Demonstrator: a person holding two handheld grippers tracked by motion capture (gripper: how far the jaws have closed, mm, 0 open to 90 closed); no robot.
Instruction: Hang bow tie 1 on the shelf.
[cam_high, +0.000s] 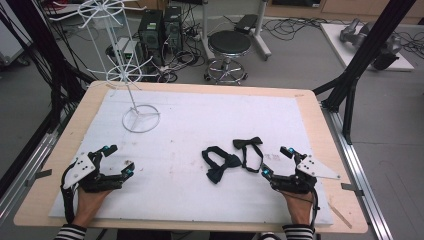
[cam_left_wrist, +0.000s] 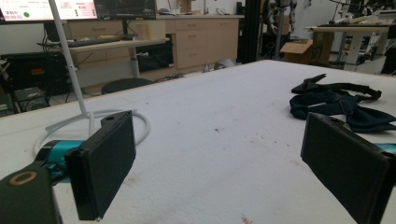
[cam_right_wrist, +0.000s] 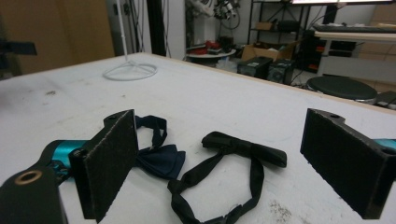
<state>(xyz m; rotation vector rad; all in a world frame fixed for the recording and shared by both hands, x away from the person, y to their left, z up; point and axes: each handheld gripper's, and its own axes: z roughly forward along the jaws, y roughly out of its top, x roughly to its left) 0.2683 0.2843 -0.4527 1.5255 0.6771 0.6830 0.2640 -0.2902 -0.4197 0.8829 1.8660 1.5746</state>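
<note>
Two bow ties lie on the white mat, right of centre. The dark navy bow tie (cam_high: 220, 163) (cam_left_wrist: 334, 106) (cam_right_wrist: 156, 156) is the left one; the black bow tie (cam_high: 248, 145) (cam_right_wrist: 238, 158) with its looped strap lies just right of it. My right gripper (cam_high: 276, 161) (cam_right_wrist: 229, 168) rests on the mat close to the black tie, jaws wide open and nothing between them. My left gripper (cam_high: 119, 159) (cam_left_wrist: 224, 163) rests at the mat's left front, jaws open and empty, pointing toward the ties.
A white wire rack stand (cam_high: 134, 95) (cam_left_wrist: 88, 119) (cam_right_wrist: 130, 70) rises from a ring base at the mat's far left. The wooden table edge (cam_high: 320, 120) frames the mat. Beyond the table stand a stool (cam_high: 228, 47), computers and cables.
</note>
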